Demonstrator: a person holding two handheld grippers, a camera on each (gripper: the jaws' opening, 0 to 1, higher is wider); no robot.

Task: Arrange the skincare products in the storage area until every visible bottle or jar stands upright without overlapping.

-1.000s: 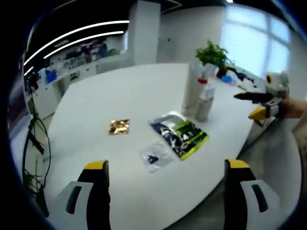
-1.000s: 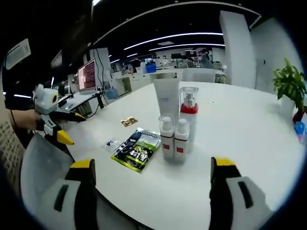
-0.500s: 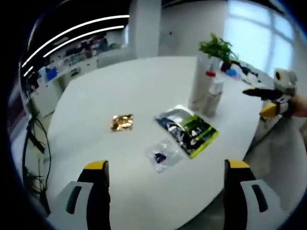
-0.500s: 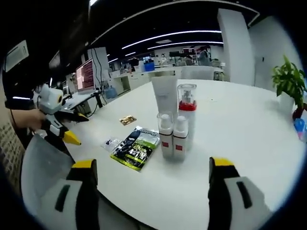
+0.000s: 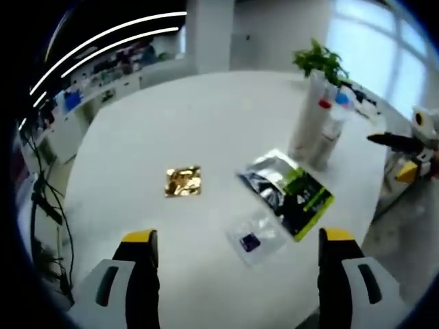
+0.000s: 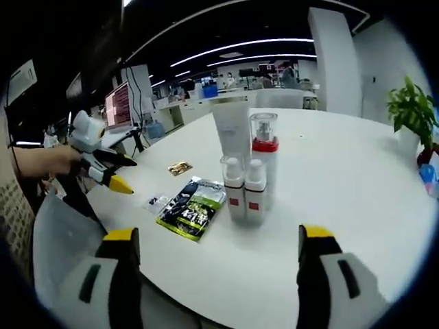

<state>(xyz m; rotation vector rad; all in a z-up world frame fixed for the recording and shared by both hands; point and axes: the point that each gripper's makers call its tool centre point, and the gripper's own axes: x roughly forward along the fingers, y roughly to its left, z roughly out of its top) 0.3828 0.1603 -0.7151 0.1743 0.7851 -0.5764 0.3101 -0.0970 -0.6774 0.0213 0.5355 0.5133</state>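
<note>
**Bottles stand grouped on the white table, both grippers open and empty**

In the left gripper view, the left gripper [image 5: 233, 274] hangs above the near edge of a round white table [image 5: 206, 123], its two yellow-tipped jaws spread wide with nothing between them. Ahead of it lie three flat packets: a gold foil sachet [image 5: 182, 181], a small clear sachet [image 5: 252, 237] with a dark patch inside, and a larger black-and-green pouch [image 5: 288, 193] beside it. Farther right, a cluster of upright bottles [image 5: 317, 130] stands close together near the table's far right edge, with a potted plant [image 5: 319, 62] behind it. The other gripper comes in at the right edge, off the table.

In the right gripper view, the right gripper [image 6: 214, 274] is also wide open and holds nothing, its jaws framing the table edge. Straight ahead stand a tall white tube [image 6: 232, 133], a bottle with a red collar and clear cap [image 6: 264, 161], and two small white pump bottles [image 6: 245, 192] in front, all upright and touching or nearly so. The black-and-green pouch lies just left of them, the clear sachet and gold sachet farther left. A hand [image 6: 48, 161] at the left holds the left gripper over the table's edge, well apart from the bottles; from here I cannot tell how far its jaws stand apart.
</note>
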